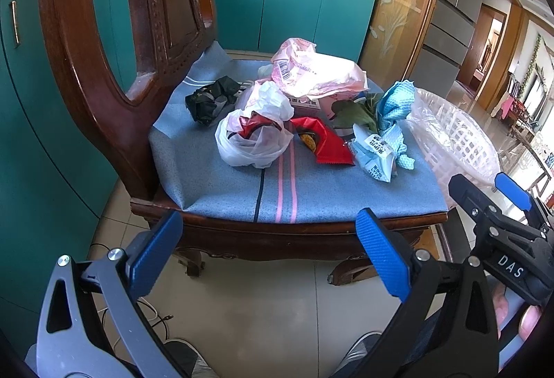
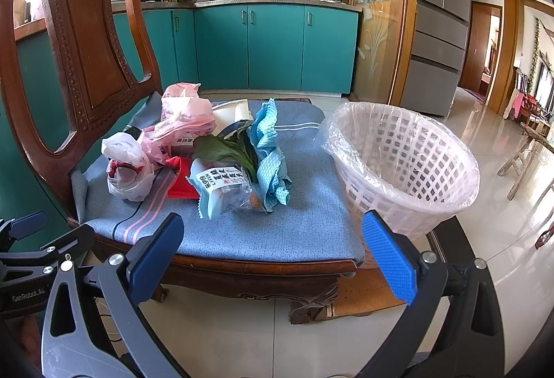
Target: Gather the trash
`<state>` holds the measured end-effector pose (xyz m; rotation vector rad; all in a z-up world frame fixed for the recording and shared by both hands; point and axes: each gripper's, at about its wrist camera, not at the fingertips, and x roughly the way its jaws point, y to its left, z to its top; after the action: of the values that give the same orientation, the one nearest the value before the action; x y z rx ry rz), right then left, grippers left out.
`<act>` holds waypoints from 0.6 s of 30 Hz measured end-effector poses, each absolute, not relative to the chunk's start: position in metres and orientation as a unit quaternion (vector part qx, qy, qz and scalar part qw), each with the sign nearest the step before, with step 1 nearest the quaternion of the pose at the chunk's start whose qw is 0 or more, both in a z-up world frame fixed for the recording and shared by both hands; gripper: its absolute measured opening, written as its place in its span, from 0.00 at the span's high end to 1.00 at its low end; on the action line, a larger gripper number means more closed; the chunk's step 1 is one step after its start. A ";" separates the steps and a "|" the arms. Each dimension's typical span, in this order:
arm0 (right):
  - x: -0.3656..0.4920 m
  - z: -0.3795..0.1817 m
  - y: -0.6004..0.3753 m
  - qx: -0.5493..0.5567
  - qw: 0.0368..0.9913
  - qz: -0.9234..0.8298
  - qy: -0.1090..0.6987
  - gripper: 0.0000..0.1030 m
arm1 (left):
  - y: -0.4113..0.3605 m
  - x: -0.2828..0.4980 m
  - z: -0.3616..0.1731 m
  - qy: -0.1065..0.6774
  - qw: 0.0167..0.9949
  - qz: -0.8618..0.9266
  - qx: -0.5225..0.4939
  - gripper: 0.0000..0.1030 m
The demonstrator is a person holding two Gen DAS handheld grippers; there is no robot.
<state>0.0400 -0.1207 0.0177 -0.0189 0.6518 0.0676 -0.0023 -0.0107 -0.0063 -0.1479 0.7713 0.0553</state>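
Trash lies on the chair's blue seat cushion (image 1: 242,184): a white plastic bag (image 1: 252,139), a pink plastic bag (image 1: 318,73), a red snack wrapper (image 1: 325,142), a crumpled black wrapper (image 1: 211,97), a light-blue food packet (image 2: 221,187), a green leaf (image 2: 225,149) and a blue cloth (image 2: 270,149). A white lattice basket (image 2: 408,167) lined with clear plastic stands right of the chair. My left gripper (image 1: 270,253) is open and empty in front of the seat's front edge. My right gripper (image 2: 273,253) is open and empty, also before the front edge, near the basket.
The wooden chair back (image 1: 104,49) rises at the left. Teal kitchen cabinets (image 2: 270,49) stand behind, with pots on the counter. A grey fridge (image 2: 439,32) is at the right. Tiled floor (image 2: 491,142) extends right. Cables (image 1: 149,312) lie on the floor under the chair.
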 end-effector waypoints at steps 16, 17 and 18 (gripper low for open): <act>0.036 0.024 -0.128 0.006 0.954 0.029 0.297 0.02 | -0.003 -0.007 0.002 0.335 0.938 0.045 -0.076 0.03; 0.035 0.025 -0.130 0.010 0.955 0.031 0.295 0.02 | -0.003 -0.007 0.002 0.332 0.939 0.051 -0.071 0.03; 0.034 0.026 -0.132 0.017 0.956 0.037 0.292 0.02 | -0.002 -0.007 0.002 0.333 0.939 0.052 -0.071 0.03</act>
<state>0.0345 -0.1315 0.0259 0.0336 0.5919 0.0741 -0.0066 -0.0021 0.0023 -0.1441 0.6798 0.1056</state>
